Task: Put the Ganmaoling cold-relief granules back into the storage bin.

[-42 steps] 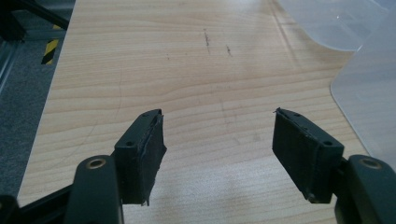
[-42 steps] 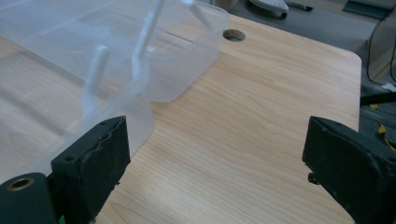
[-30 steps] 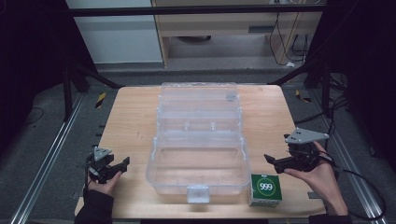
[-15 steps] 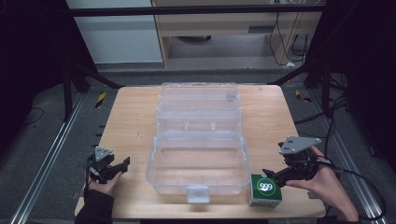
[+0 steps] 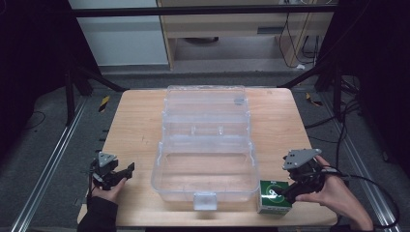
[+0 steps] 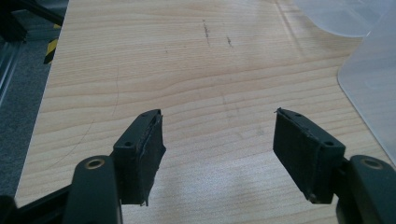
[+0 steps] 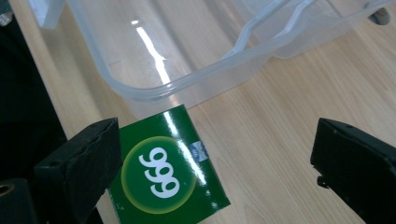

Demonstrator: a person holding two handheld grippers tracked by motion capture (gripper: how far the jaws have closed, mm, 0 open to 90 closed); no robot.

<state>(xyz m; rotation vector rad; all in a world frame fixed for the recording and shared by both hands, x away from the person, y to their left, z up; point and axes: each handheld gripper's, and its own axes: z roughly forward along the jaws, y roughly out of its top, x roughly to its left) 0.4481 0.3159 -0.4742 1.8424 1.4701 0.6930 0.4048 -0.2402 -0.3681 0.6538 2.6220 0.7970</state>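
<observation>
A small green box (image 5: 273, 197) printed "999" lies at the table's front right, beside the front right corner of an open clear plastic case (image 5: 205, 164). My right gripper (image 5: 285, 189) is open and hangs just above the green box. In the right gripper view the green box (image 7: 168, 172) lies next to the left jaw, and most of the gap between the jaws of my right gripper (image 7: 217, 128) is over bare wood. The clear case (image 7: 187, 70) lies just beyond. My left gripper (image 5: 124, 173) rests open at the front left, with nothing between the jaws of the left gripper (image 6: 217, 116).
The case's lid (image 5: 205, 104) lies folded back toward the far side of the wooden table (image 5: 135, 125). A white latch (image 5: 204, 199) sticks out at the case's front. The case's edge (image 6: 373, 70) is at the right of the left gripper view. Metal rails and dark floor surround the table.
My right gripper has moved down and to the left, from beside the green box to just over it. The left gripper has stayed where it was.
</observation>
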